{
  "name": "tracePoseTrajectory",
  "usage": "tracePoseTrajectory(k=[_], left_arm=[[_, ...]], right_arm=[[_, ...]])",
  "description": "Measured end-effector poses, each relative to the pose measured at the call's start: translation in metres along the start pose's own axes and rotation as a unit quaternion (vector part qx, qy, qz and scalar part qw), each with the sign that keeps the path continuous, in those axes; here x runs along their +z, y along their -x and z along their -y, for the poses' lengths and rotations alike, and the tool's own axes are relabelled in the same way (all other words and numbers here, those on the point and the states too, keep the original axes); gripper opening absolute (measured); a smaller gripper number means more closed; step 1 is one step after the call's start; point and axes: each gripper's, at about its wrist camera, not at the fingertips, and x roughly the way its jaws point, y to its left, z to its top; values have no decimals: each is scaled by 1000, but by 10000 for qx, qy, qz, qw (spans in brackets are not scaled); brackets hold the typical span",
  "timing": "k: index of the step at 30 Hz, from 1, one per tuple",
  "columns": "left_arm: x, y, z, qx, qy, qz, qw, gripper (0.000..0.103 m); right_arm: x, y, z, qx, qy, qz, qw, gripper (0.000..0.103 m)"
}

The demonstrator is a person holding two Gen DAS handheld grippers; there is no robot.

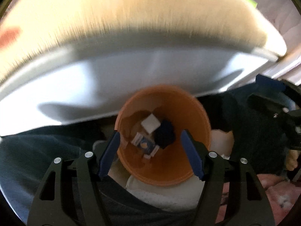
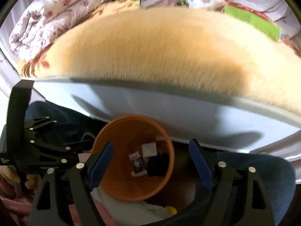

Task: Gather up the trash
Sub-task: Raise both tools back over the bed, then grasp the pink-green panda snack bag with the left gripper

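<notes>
An orange bin (image 1: 195,124) stands on the floor below the bed edge; it also shows in the right wrist view (image 2: 116,180). Inside lie a white square scrap (image 1: 150,124), a blue-and-white wrapper (image 1: 144,146) and a dark crumpled piece (image 1: 165,134); the right wrist view shows the same wrapper (image 2: 138,163) and dark piece (image 2: 158,164). My left gripper (image 1: 151,154) is open and empty above the bin mouth. My right gripper (image 2: 150,166) is open and empty above the bin. The left gripper's body (image 2: 37,143) shows at the left of the right view.
A bed with a furry cream blanket (image 2: 160,47) and white side (image 2: 169,109) fills the upper part. A flowered quilt (image 2: 47,18), green packets (image 2: 252,20) and other items lie at its far side. Dark clothing (image 1: 37,160) and white fabric (image 1: 165,195) surround the bin.
</notes>
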Motion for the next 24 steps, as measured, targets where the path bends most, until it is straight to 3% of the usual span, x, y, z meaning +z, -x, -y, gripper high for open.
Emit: tracePoseTrajectory(k=[4,7,11,14,24], left_arm=[[27,38,0,-248,63,671,9974,66],[60,68,7,-328,-54,1342,9904,77],[103,82,15,-341,-193,1866,9816,79],[146,73,17,-477,-200,1881,9808,80],[245,33,16,-271,241,1933,9805,80]], right_arm=[[10,22,5,-41,-39,338,9994,83],[15,30,7,-53,-50,513,9987,85],[18,37,11,-47,-135,658,9977,85],[18,40,14,-22,-198,712,9973,85],[17,39,27,-21,-363,748,9965,85]])
